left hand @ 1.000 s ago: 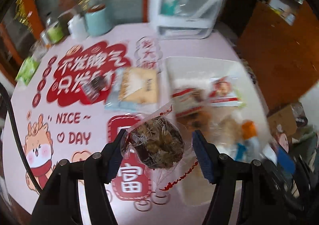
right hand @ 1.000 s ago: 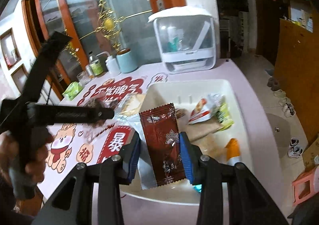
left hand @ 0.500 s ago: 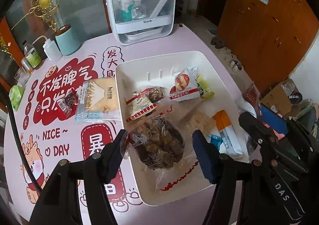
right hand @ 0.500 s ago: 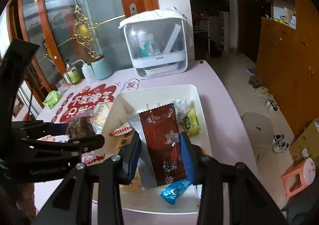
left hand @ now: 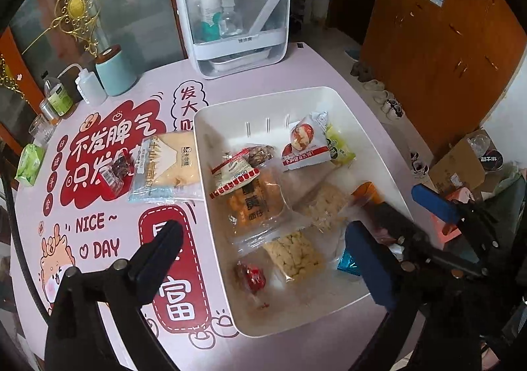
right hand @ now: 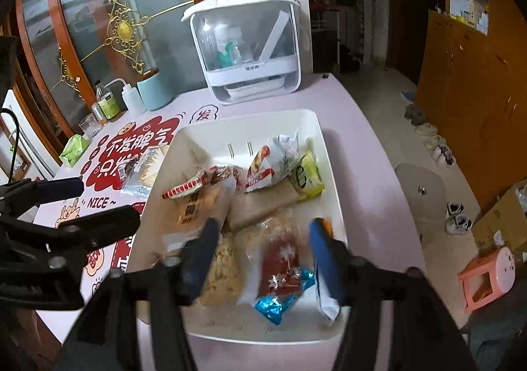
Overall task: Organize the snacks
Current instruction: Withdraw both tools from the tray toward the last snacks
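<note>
A white tray (left hand: 204, 173) (right hand: 332, 173) on the pink table holds several snack packets. My left gripper (left hand: 263, 232) (right hand: 92, 203) hangs over the tray's near-left part. Its jaws are opening wide and touch nothing. A small dark-red packet (left hand: 250, 275) lies in the tray below them. Over the tray's near-right corner my right gripper (right hand: 263, 229) (left hand: 411, 211) is opening too. A dark red snowflake packet (right hand: 280, 259), blurred, lies loose between its pads on a blue foil packet (right hand: 280, 298). On the table left of the tray sit a pale cracker packet (left hand: 171, 163) and a small red packet (left hand: 113, 173).
A clear white storage box (left hand: 234, 18) stands at the table's back. A teal canister (left hand: 115, 71), a squeeze bottle (left hand: 89, 88), a jar, a glass and a green tissue pack (left hand: 29, 163) line the back left. To the right, the table edge drops to a floor with shoes and a pink stool (right hand: 487, 275).
Both grippers have opened. The clear bag of dark snacks has left the left jaws, and the dark red packet has dropped from the right jaws into the tray. The left gripper moved right over the tray.
</note>
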Demonstrator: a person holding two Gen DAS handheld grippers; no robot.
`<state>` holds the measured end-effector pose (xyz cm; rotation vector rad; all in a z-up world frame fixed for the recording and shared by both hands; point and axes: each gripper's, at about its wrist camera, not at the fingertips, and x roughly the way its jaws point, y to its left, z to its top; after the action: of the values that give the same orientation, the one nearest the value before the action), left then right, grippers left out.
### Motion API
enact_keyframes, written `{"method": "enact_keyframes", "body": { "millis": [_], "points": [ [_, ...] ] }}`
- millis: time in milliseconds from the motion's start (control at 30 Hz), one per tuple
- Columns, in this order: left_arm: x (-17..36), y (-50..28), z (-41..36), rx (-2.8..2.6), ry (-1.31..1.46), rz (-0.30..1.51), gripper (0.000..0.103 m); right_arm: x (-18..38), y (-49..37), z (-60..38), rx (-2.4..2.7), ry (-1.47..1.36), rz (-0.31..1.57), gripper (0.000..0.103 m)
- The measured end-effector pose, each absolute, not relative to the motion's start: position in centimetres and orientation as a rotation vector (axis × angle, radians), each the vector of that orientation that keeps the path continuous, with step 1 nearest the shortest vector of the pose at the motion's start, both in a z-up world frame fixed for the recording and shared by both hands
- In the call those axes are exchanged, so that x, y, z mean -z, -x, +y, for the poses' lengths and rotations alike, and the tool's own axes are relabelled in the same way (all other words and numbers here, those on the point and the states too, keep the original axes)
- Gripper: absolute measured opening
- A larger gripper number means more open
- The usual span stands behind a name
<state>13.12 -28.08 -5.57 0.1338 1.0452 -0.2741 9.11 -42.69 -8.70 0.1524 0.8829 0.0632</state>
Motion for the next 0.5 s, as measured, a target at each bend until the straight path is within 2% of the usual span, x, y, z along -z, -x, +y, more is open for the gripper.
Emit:
{"method": "enact_keyframes", "body": {
  "millis": [500],
  "points": [
    [4.7,-11.6,-26.6,0.250,-0.165,1.036,0.099,8.9,-8.2,-42.0,-0.071,-0.179,0.917,0.064]
  ]
}}
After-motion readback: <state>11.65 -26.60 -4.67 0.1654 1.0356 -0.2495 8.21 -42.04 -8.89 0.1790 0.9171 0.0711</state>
